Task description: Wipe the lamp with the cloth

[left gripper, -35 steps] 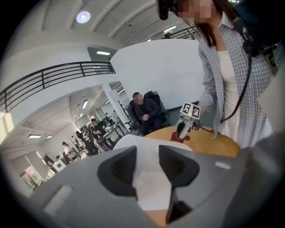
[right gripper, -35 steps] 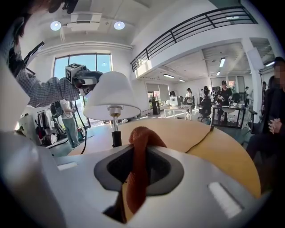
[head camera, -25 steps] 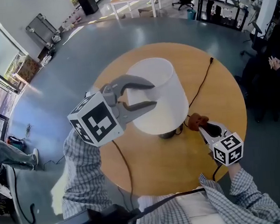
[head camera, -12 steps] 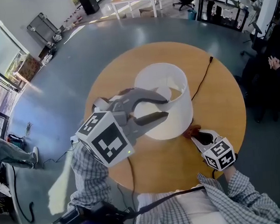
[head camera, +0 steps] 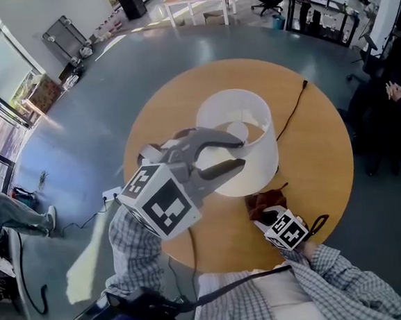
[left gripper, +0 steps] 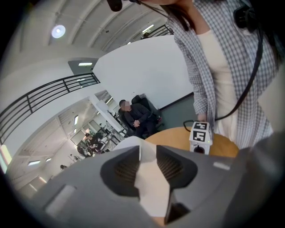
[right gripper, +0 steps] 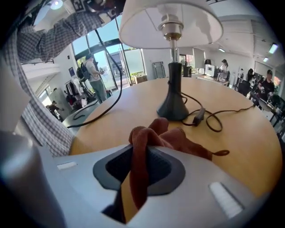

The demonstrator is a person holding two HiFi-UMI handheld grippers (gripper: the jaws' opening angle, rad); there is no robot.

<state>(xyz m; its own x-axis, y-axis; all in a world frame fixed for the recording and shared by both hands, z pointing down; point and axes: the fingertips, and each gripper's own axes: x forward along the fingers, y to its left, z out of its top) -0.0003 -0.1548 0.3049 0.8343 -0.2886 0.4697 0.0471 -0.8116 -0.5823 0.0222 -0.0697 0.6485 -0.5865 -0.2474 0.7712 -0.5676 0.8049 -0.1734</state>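
Observation:
A lamp with a white shade stands mid-table on the round wooden table. My left gripper reaches in from the near left; its jaws have just been closing and now pinch the shade's wall at the rim. My right gripper is low over the table near the front edge, shut on a crumpled brown cloth. In the right gripper view the cloth hangs between the pads, with the lamp's dark base and the shade just beyond. The left gripper sees the right gripper's marker cube.
The lamp's black cord runs across the table to its far right edge, with a switch and loops near the base. Another cable trails off the near edge. A person sits beyond the table at right.
The left jaws have narrowed onto the shade's rim, and the shade now stands more upright. The right gripper has dropped and come nearer the table's front edge with the cloth.

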